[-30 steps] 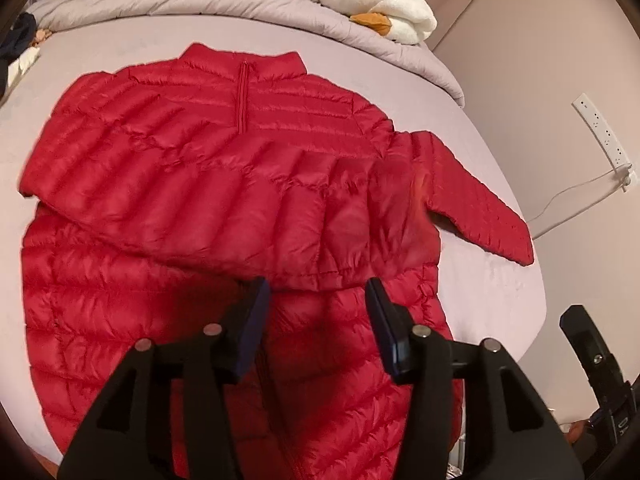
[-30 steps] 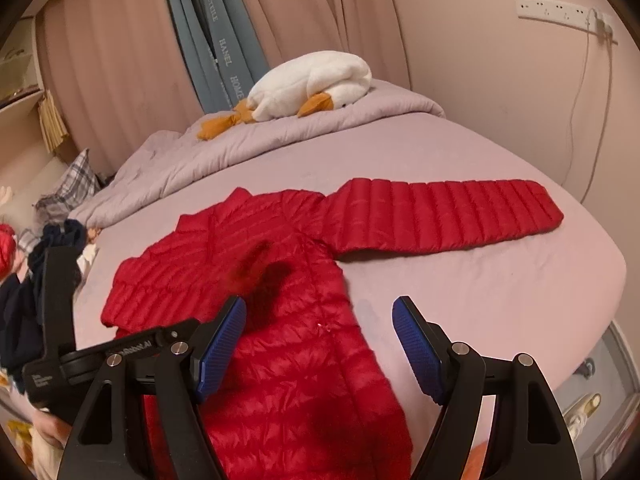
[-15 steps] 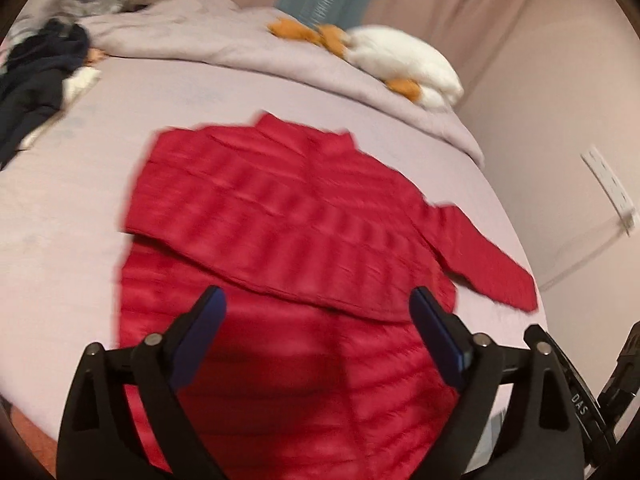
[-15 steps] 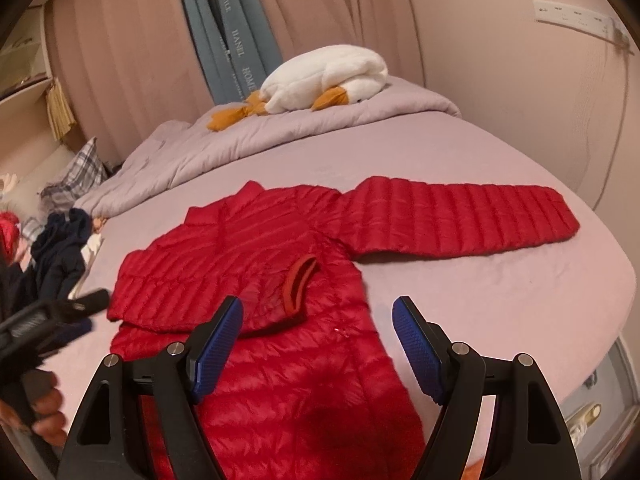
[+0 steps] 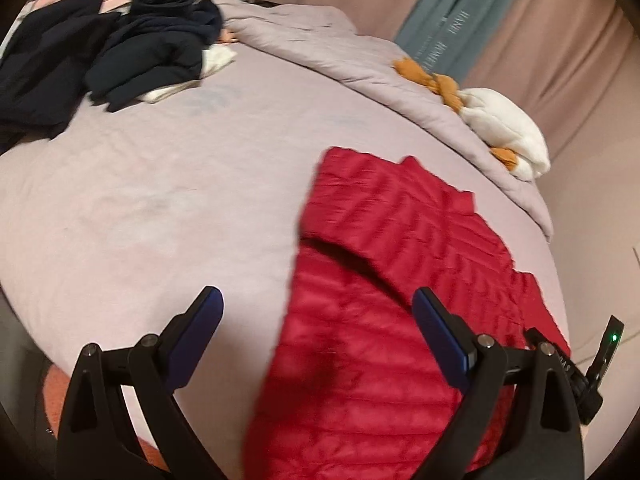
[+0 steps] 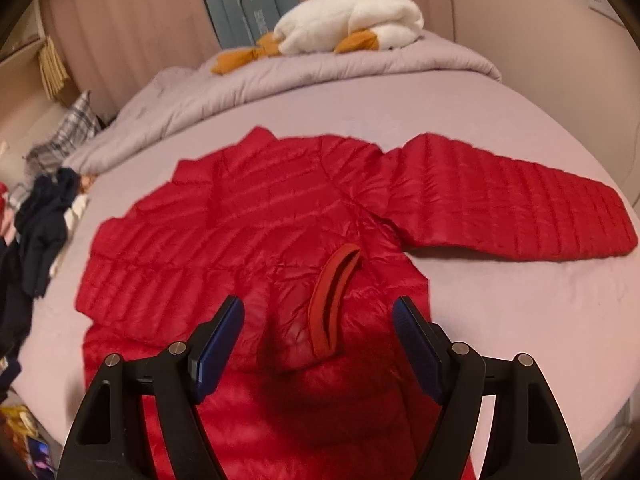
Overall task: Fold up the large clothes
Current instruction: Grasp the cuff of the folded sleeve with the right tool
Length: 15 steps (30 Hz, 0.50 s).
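Lilac bed (image 5: 160, 200), both tongs (image 5: 316, 328) (image 6: 318, 336) apart; red jacket's (image 6: 248, 232) folded-over cuff (image 6: 332, 300) only in right view.

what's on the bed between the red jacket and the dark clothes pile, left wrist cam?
Nothing: bare lilac sheet separates the red jacket from the dark clothes pile. The left wrist view shows it.

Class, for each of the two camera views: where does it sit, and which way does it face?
Left wrist: on the left gripper, facing across the bed toward dark clothes; its open fingers show.
Right wrist: on the right gripper, facing the spread sleeve; its open fingers show.
Both share the red jacket and white plush goose.
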### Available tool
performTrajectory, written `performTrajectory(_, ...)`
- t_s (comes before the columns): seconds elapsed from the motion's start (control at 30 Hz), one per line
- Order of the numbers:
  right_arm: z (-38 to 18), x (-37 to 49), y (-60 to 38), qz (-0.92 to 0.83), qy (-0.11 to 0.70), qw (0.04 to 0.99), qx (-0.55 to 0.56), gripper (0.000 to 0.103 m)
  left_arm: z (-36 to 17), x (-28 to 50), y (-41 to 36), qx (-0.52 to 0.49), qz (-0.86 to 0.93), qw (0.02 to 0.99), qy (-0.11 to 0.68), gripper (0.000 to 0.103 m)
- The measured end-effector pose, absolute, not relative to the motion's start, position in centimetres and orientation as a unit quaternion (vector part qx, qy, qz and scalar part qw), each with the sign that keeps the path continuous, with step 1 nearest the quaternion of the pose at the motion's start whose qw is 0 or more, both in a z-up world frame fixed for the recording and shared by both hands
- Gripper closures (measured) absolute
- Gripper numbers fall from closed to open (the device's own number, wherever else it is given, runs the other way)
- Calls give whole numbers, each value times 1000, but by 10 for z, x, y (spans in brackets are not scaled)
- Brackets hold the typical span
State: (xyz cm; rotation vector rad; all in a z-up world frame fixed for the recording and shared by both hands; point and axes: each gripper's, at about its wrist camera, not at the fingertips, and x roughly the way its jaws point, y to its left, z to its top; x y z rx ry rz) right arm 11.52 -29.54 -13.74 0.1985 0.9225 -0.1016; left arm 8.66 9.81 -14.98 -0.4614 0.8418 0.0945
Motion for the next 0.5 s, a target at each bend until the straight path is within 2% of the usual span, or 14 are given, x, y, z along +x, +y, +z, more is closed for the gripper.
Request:
performTrajectory(0.23,-160,141,-290,-41,493,865,78,26,-156,83,117,-238,57,881,404,7)
performTrajectory(0.27,-163,145,-289,-36,500,862,78,28,-156,82,119,-238,59,882,403,7)
performTrajectory(0.33,-166,150,-287,-27,510,857,74,40,-156,83,122,-239,61,883,400,7)
performTrajectory(0.4,-166,156,-283,-21,514,855,64,57,-156,85,125,-239,63,883,400,7)
performTrajectory(0.5,-156,164,-278,-10,511,858,51,77,-156,87,129,-243,66,882,397,7)
